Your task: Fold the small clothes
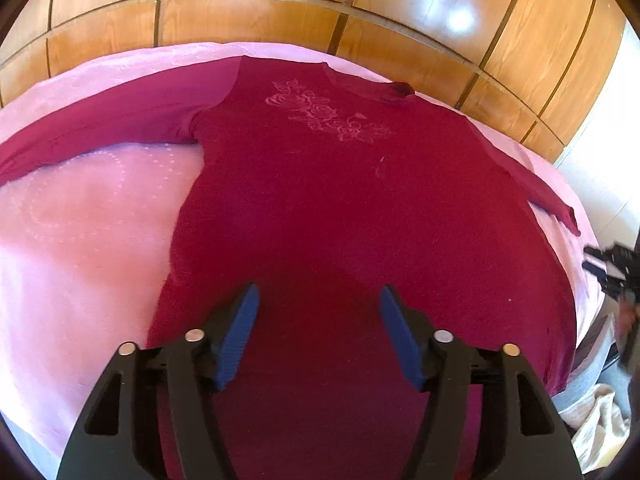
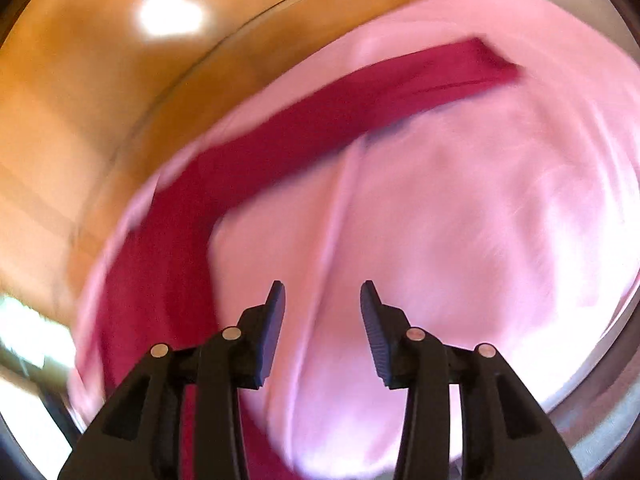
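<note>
**A:** Where was the garment at that frame?

**B:** Dark red long-sleeved top (image 1: 340, 208) lay flat, front up, on the pink bedspread (image 1: 80, 240). Neckline toward the wooden wardrobe panels (image 1: 280, 12), hem toward the camera. Floral embroidery (image 1: 324, 114) on the chest. Both sleeves were spread out: one sleeve (image 1: 100, 132) ran to the left edge of the left wrist view, the other off to the right.

**A:** Left gripper?

**B:** Left gripper (image 1: 318, 332) sat over the lower body of the top, jaws apart, nothing between the blue pads (image 1: 240, 332). Couldn't tell if the tips touched the fabric.

**A:** Right one?

**B:** Right gripper (image 2: 322, 332) had jaws apart too, narrower gap, nothing pinched. Its view was heavily blurred. It was over bare bedspread (image 2: 480, 240), with the right sleeve (image 2: 320, 120) lying across the spread ahead of it and to its left.

**A:** Anything else in view?

**B:** Light cloth (image 1: 600, 420) off the bed's right edge, bottom right of the left view.
</note>
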The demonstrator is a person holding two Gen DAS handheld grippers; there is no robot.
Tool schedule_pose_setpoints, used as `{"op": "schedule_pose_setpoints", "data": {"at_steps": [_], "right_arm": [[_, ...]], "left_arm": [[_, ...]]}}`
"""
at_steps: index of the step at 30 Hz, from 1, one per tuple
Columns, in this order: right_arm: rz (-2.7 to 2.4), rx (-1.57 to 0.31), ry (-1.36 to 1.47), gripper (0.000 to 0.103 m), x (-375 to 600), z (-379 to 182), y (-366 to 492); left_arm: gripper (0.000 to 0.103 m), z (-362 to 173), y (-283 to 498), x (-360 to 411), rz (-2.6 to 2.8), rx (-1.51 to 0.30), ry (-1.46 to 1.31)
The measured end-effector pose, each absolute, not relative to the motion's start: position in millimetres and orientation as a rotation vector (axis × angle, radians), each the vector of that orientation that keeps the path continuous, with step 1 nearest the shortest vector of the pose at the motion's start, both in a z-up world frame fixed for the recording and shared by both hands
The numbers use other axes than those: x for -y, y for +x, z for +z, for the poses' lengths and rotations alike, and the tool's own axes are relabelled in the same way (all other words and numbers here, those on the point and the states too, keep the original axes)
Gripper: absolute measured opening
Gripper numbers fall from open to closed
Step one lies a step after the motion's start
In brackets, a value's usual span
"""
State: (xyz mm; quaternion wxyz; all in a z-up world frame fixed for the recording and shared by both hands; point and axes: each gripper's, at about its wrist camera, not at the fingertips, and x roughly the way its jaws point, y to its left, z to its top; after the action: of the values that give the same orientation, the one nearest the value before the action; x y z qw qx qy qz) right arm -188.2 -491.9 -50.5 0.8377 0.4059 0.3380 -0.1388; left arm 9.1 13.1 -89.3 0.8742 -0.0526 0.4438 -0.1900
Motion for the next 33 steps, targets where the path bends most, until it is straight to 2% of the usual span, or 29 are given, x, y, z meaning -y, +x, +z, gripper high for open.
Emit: {"op": "schedule_pose_setpoints", "data": {"at_steps": [2, 6, 9, 11, 17, 19, 23, 28, 33], "right_arm": [[-0.346, -0.667, 0.961, 0.039, 522, -58, -182], [-0.424, -0.602, 1.102, 0.04, 569, -73, -164], [-0.464, -0.567, 1.158, 0.048, 587, -82, -155], [-0.478, -0.536, 1.192, 0.048, 594, -87, -151], [-0.52, -0.474, 1.236, 0.048, 625, -92, -149], [-0.549, -0.482, 1.224, 0.042, 633, -90, -145], [-0.613, -0.576, 1.109, 0.007, 640, -81, -121], [-0.514, -0.557, 0.893, 0.007, 613, -31, -96], [-0.317, -0.558, 0.708, 0.006, 540, 18, -57]], "left_arm": [[0.073, -89, 9, -9, -0.398, -0.926, -0.101], [0.077, -90, 8, -2, -0.39, -0.923, -0.067], [0.083, -91, 9, 2, -0.39, -0.921, -0.063], [0.089, -92, 10, 5, -0.387, -0.919, -0.056], [0.096, -95, 15, 18, -0.365, -0.915, -0.019], [0.096, -95, 16, 21, -0.355, -0.914, -0.009], [0.097, -96, 19, 24, -0.341, -0.915, -0.004], [0.097, -93, 21, 21, -0.348, -0.925, -0.044], [0.097, -85, 25, 13, -0.371, -0.932, -0.119]]}}
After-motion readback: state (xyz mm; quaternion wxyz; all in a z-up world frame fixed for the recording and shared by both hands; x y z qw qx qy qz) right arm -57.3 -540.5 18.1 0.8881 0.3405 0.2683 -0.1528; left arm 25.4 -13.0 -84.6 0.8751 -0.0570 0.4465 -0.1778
